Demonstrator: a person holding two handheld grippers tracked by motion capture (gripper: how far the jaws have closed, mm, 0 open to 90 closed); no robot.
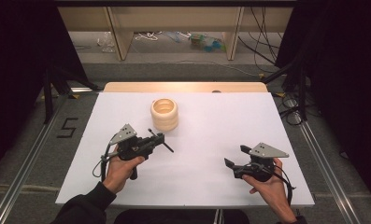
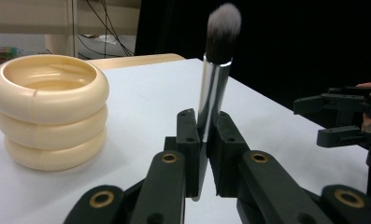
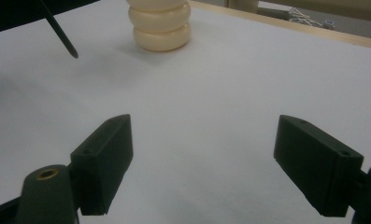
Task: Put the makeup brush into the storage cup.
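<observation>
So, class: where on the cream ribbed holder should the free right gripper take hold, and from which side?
Grip the cream ribbed holder across its middle groove, coming level from its near right side with the open right gripper. It stands upright, and the stacked bulges would likely keep the fingers from slipping. The left gripper, shut on the brush, occupies its near left.

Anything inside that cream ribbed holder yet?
Nothing shows inside the cream holder: bare inner wall and part of the floor. Its near rim hides the rest. The brush is clamped in the left gripper.
</observation>
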